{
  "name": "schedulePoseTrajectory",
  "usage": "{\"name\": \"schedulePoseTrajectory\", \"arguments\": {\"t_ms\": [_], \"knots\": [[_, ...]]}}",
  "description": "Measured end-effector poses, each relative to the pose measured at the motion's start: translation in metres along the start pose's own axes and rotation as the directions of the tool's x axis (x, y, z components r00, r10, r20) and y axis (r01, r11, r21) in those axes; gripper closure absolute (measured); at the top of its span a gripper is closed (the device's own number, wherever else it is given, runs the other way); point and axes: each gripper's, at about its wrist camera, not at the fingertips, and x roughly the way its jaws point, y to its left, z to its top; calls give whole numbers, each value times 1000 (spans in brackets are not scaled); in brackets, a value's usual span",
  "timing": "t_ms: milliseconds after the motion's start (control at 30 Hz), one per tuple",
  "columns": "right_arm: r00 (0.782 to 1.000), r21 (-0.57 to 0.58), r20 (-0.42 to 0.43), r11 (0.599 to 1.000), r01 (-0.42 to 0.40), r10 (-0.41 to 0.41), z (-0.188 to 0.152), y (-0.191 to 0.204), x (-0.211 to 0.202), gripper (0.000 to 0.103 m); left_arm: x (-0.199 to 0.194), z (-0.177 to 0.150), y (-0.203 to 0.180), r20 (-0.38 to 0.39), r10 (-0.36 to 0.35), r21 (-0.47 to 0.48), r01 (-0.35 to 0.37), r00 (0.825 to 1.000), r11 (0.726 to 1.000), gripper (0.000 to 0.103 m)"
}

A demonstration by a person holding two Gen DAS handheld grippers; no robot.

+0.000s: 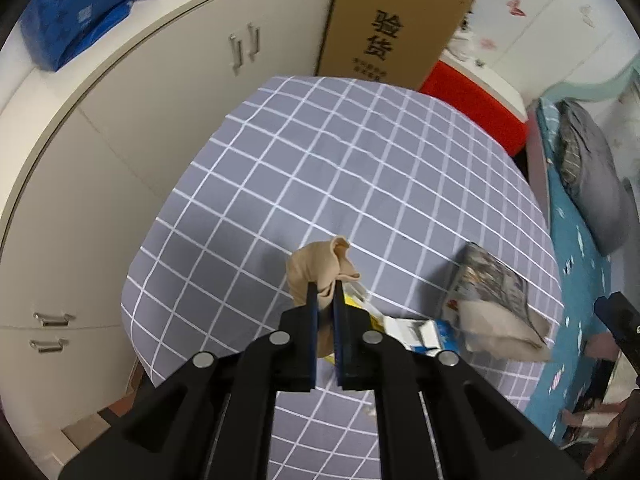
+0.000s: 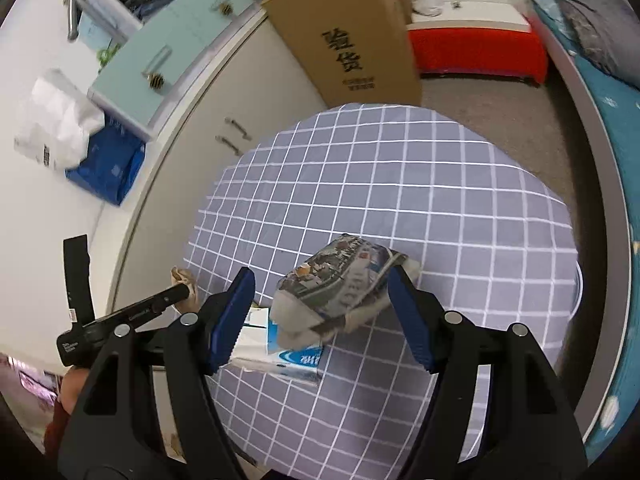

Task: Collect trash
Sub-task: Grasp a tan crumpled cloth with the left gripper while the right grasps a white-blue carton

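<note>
A beige wad (image 1: 320, 268) was clamped in the left hand-held gripper (image 1: 326, 292). The right hand-held gripper (image 2: 320, 312) was held open around a newspaper bundle (image 2: 340, 276) (ungripped). Cartons (image 2: 294, 354) were left on the counter (image 2: 400, 184).

The left tool (image 1: 325, 292) is pinching a beige crumpled scrap (image 1: 320, 268) between its blue pads, above the grey checked tabletop (image 1: 340, 168). Just to its right, a blue-and-white carton (image 1: 424, 334) and a folded newspaper bundle (image 1: 494, 300) are lying on the cloth. A brown cardboard box (image 1: 392, 28) is standing beyond.

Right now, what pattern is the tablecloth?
Grey tablecloth with a white grid; the right wrist view shows it best.
</note>
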Motion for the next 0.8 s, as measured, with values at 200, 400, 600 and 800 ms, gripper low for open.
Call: {"name": "schedulePoseTrajectory", "arguments": {"t_ms": [200,400,600,800], "knots": [[996,53,70,997,50,-54,-33,24,-13,35,5,15,-3,-47,-45,153,51,998,987,97],[992,173,69,981,92,-105,-87,73,23,35,1,19,5,-87,-71,343,97,994,934,97],[979,66,-7,977,204,-204,-107,125,79,33,-8,16,21,-102,-88,418,123,991,900,97],[942,44,-51,941,335,-333,-104,125,122,33,-9,14,25,-114,-97,467,139,989,873,97]]}}
